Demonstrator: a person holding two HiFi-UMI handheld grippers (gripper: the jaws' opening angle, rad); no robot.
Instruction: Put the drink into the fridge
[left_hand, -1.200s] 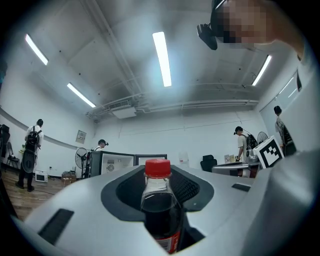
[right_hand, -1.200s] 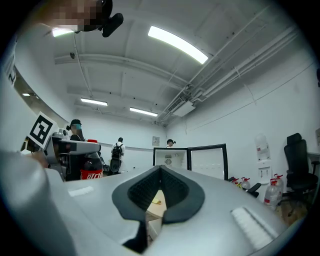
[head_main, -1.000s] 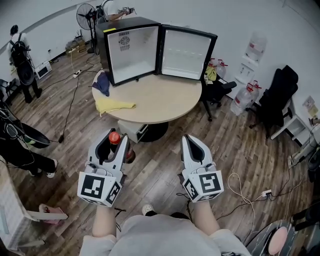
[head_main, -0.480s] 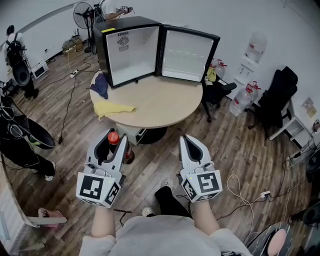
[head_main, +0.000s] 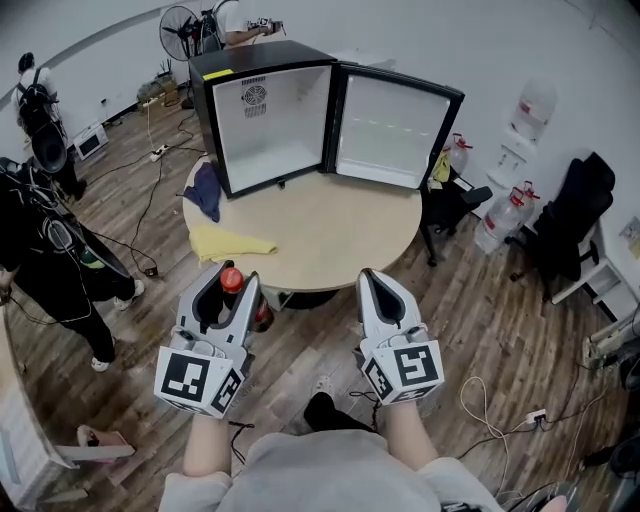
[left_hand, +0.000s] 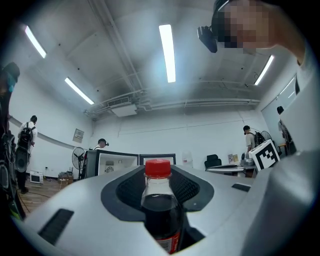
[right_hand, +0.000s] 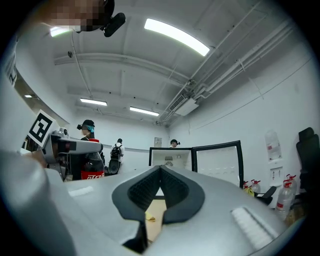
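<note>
Here the drink (left_hand: 161, 205), a dark cola bottle with a red cap, stands upright between the jaws of the left gripper (head_main: 231, 287), whose pads clasp it on both sides. Its base is cut off below the jaws in the left gripper view, and only a sliver of red label shows. From the head view, little more than the cap and one shoulder peeks out past the jaws.

The right gripper (head_main: 370, 282), level with the left one and to its right, is clenched tip to tip with nothing inside.

Ahead of both grippers is a round wooden table (head_main: 350, 235). On its far side stands the black fridge (head_main: 262, 115), white inside, with its door (head_main: 397, 130) swung open to the right. A yellow cloth (head_main: 232, 243) and a blue cloth (head_main: 206, 188) lie on the table ahead of the left gripper.

Below is a wood-plank floor (head_main: 480, 320). A person in dark clothes (head_main: 60, 265) stands left of the left gripper, partly cut off. A fan (head_main: 180, 25) stands beyond the fridge, and water jugs (head_main: 500, 215) sit far to the right.
</note>
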